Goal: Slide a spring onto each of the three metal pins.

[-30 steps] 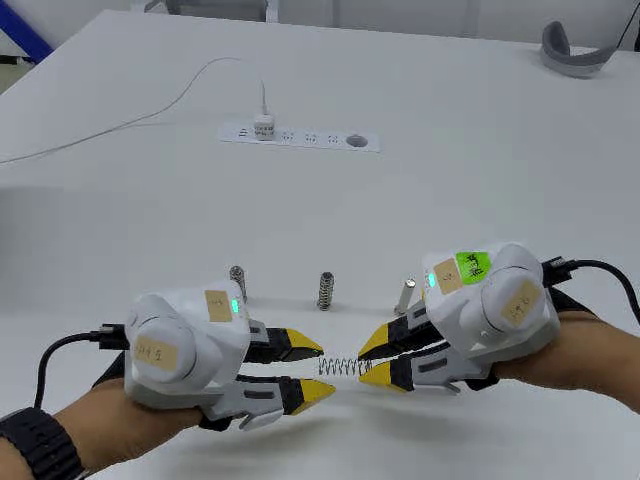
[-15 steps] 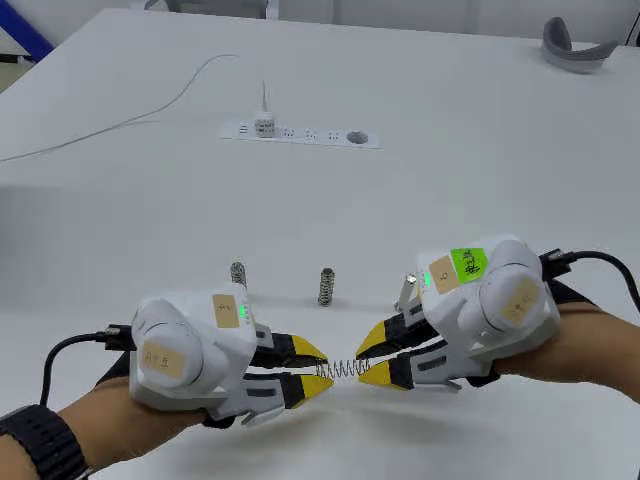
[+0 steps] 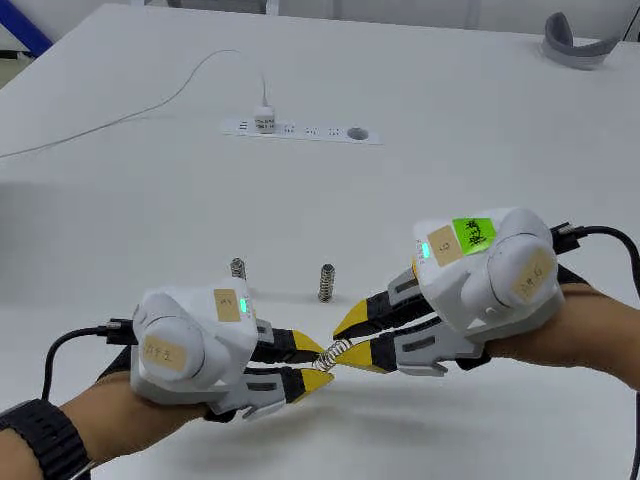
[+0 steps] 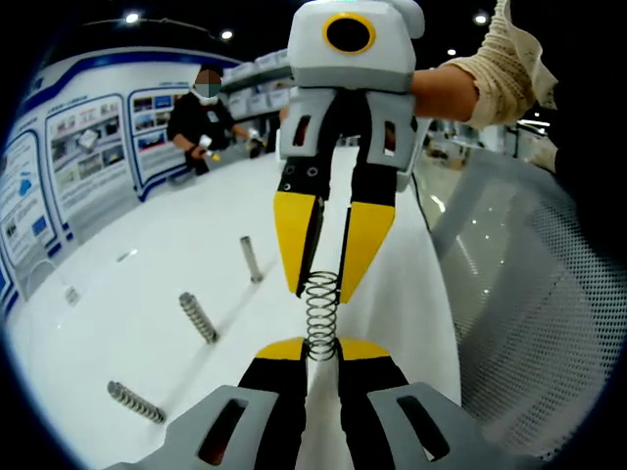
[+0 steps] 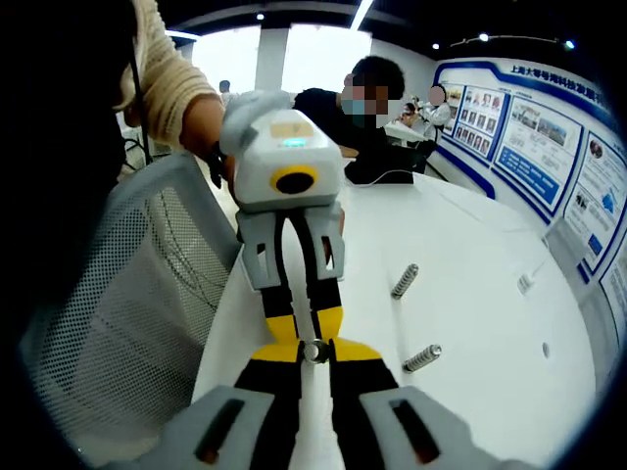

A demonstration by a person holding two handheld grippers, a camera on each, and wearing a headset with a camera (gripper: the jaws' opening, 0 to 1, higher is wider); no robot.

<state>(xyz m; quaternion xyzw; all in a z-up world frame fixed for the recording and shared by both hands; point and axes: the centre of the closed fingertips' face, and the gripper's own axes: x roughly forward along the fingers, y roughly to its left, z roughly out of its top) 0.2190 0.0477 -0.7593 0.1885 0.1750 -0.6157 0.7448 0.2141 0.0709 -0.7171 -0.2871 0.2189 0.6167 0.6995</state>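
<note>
A short steel spring (image 3: 333, 351) hangs just above the white table (image 3: 450, 150) between my two grippers. My left gripper (image 3: 318, 366) is shut on its near end, seen in the left gripper view as the spring (image 4: 320, 311) rising from my own yellow tips (image 4: 309, 349). My right gripper (image 3: 352, 338) faces it and is shut on the far end (image 5: 313, 350). Two pins stand beyond, each with a spring on it (image 3: 237, 268) (image 3: 326, 283). A bare pin (image 4: 252, 258) stands farther along the row.
A white power strip (image 3: 295, 131) with a plug and a cable lies at mid-table. A grey curved band (image 3: 580, 45) rests at the far right corner. A mesh chair back (image 4: 529, 323) stands beside the table, with people in the background.
My left gripper has shut on the spring's free end. The right gripper has moved left towards it, so the spring is squeezed shorter and the bare pin is now covered in the head view.
</note>
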